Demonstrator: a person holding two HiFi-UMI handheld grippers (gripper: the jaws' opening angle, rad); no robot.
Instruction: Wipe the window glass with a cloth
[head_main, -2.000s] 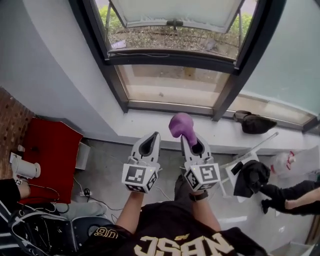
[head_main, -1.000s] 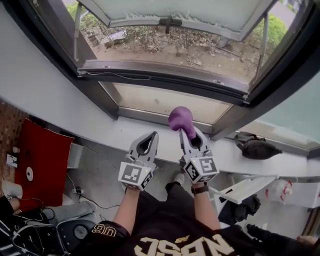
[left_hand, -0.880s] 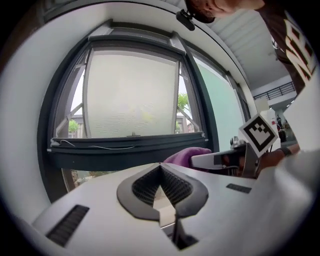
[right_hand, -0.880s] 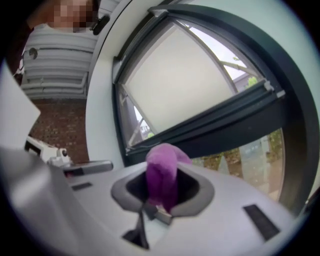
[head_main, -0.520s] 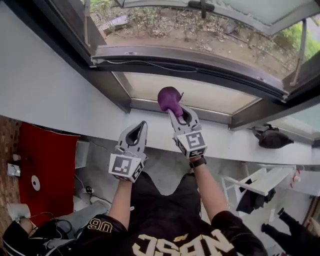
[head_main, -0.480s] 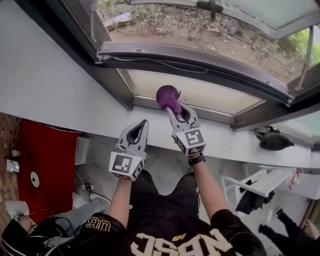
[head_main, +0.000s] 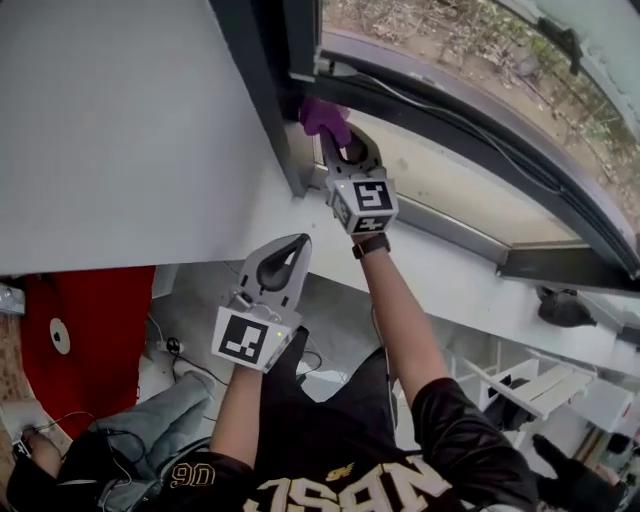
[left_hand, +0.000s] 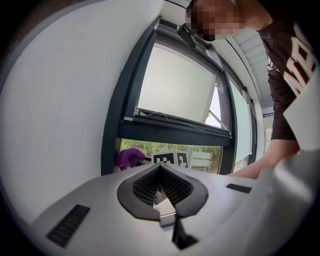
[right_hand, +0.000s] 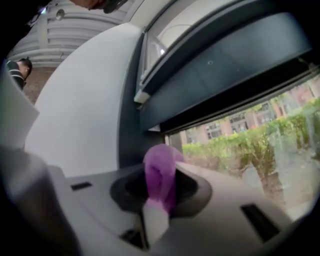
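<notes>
Purple cloth (head_main: 322, 113) in right claw (head_main: 336, 138) at window (head_main: 262, 80)

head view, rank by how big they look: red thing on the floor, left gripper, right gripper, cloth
1. red thing
2. left gripper
3. right gripper, though the left one is nearer the camera, so that gap is unsure
4. cloth, clamped in the right gripper

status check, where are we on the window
Right gripper shut on purple cloth, up at the glass corner by the dark frame. Left gripper shut, empty, held low. Nothing in the way.
</notes>
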